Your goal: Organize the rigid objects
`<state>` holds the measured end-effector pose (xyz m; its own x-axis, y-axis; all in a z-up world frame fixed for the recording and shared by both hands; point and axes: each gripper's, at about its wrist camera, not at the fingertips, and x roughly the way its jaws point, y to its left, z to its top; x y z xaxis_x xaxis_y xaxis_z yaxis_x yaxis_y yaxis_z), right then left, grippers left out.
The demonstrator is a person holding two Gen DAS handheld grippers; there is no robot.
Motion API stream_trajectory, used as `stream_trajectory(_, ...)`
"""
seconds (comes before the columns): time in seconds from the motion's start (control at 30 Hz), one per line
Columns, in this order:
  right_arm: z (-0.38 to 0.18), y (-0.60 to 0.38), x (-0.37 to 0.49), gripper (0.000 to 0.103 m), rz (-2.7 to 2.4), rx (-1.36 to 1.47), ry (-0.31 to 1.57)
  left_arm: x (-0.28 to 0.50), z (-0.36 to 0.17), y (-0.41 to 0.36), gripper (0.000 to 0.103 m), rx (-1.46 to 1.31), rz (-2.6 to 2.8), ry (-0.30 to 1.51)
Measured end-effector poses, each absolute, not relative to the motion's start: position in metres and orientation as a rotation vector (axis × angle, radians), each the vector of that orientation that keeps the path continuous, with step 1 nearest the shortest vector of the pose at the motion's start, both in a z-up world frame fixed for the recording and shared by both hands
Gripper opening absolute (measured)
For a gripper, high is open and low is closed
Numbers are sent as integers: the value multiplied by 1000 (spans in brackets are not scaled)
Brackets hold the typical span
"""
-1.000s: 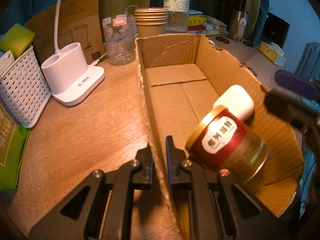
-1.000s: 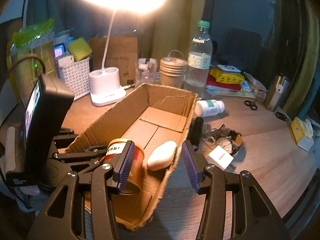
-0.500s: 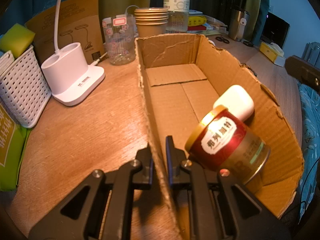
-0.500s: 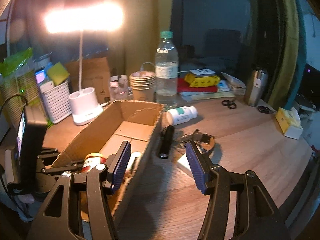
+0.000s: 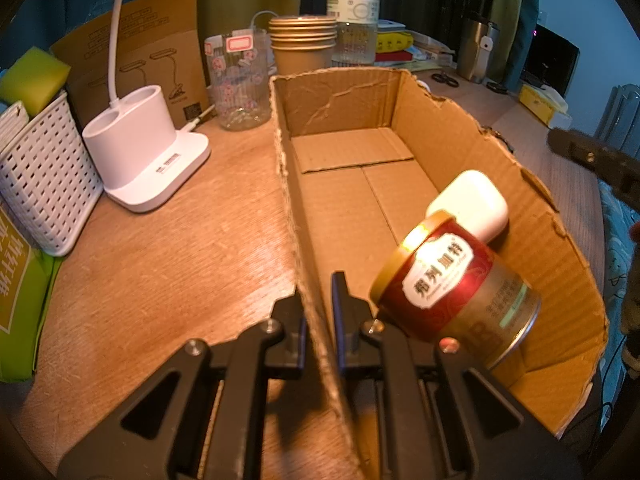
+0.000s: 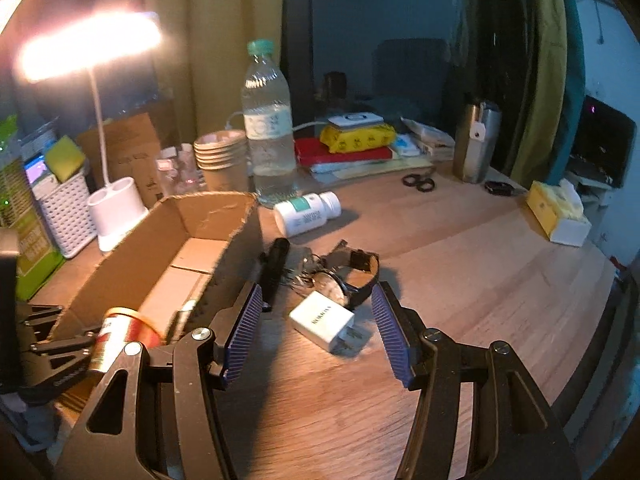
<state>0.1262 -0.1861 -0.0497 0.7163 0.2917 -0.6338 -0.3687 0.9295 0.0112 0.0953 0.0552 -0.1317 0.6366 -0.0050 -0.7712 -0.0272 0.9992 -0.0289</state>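
Box wall hides most of the white case (image 6: 185, 312); the green packet (image 5: 18, 304) runs off frame; watch dial (image 6: 334, 290) blurred.

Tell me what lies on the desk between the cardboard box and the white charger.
In the right wrist view, a black flashlight lies there, right beside the cardboard box. A wristwatch sits just behind the white charger.

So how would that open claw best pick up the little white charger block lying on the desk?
From above, the right gripper should close on the white charger across its flat long sides. It lies flat, prongs at one end, with bare desk on either side; the watch crowds its far end.
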Motion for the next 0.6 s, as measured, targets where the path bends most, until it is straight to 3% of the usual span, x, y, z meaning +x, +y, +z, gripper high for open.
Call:
stream_trajectory(0.33,-82,-183,146,61,356,-113,773,96,-132,56,11,-39,14,881)
stream_trajectory(0.43,-86,-182,150,69,352,-109,789,95,-132,55,11,-39,14,881)
stream_trajectory(0.6,-92,-181,159,69,341,-99,815,95,-132,55,11,-39,14,881)
